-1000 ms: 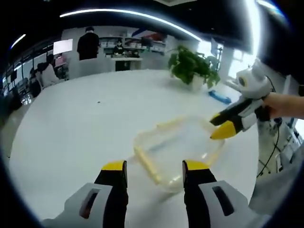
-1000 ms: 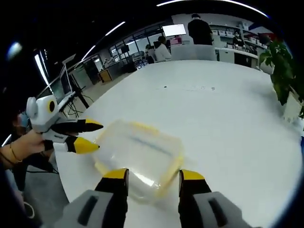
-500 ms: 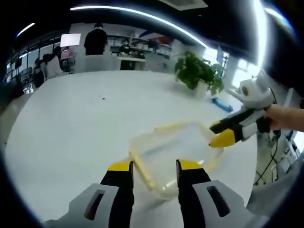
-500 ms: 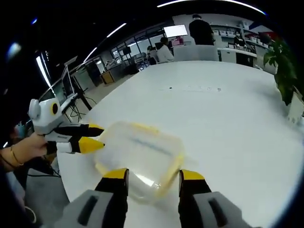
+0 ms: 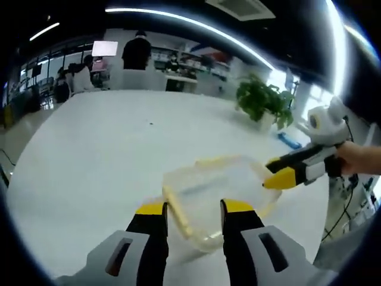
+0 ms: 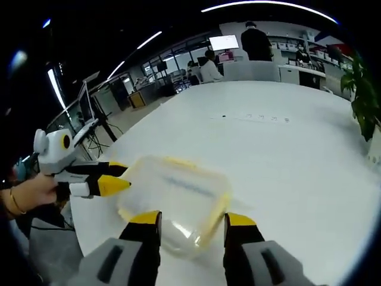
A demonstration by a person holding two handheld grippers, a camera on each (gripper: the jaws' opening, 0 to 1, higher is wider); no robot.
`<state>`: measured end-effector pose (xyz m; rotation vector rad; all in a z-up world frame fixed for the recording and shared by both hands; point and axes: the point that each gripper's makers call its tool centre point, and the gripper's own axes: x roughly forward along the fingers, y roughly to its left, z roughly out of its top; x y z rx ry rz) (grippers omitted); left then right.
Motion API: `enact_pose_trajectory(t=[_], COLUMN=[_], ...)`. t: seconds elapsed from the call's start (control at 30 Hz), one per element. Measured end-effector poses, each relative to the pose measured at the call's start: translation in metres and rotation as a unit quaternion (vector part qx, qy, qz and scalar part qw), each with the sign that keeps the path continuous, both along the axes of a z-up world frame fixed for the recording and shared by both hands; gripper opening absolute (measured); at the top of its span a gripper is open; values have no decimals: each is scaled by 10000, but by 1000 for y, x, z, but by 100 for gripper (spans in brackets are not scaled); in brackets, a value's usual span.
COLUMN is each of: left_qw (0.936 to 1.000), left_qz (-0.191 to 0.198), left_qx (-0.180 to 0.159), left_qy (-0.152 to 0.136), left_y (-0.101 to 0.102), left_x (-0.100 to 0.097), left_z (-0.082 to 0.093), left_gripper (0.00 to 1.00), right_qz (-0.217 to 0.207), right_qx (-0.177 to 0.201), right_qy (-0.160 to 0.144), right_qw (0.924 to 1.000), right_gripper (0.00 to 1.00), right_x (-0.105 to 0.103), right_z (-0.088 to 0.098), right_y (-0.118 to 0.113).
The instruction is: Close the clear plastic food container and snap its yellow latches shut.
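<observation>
On the white table (image 5: 89, 155), container (image 5: 217, 190) lies flat, long axis toward right gripper (image 5: 280, 173).

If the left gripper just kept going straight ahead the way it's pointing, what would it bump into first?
Most likely the clear plastic container: the left gripper has its near yellow-edged corner right ahead between its open jaws. Exact depth is hard to judge.

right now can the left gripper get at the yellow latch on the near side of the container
Probably yes. The left gripper has open jaws just short of the container, the yellow latch lies between them, and nothing sits in the gap. The right gripper is at the far corner.
</observation>
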<state>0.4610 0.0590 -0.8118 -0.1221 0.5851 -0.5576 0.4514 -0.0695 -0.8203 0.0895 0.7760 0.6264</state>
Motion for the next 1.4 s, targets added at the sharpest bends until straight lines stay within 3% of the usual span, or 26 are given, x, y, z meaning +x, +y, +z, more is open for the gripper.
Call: enact_pose_trajectory(t=[0.33, 0.77, 1.03, 1.23, 1.33, 1.4], left_qw=[9998, 9997, 9997, 9996, 9997, 9999], left_qz=[162, 184, 150, 67, 133, 115], left_qx=[-104, -108, -112, 114, -179, -60], left_qy=[-46, -135, -142, -248, 134, 48], left_y=[11, 17, 18, 16, 17, 20], left_x=[11, 39, 42, 41, 37, 37], left_z=[0, 0, 0, 3, 0, 1], left_gripper=[33, 32, 32, 33, 37, 45], right_qz=[-20, -105, -68, -28, -77, -120], right_qx=[13, 14, -138, -292, -288, -260], right_qy=[-58, -97, -198, -309, -414, -386], right_qw=[10000, 9999, 9997, 9991, 9987, 9988], right_gripper=[39, 39, 40, 40, 39, 40], right_x=[13, 39, 41, 40, 39, 35], right_z=[0, 1, 2, 4, 5, 5], right_y=[10, 17, 18, 19, 17, 16])
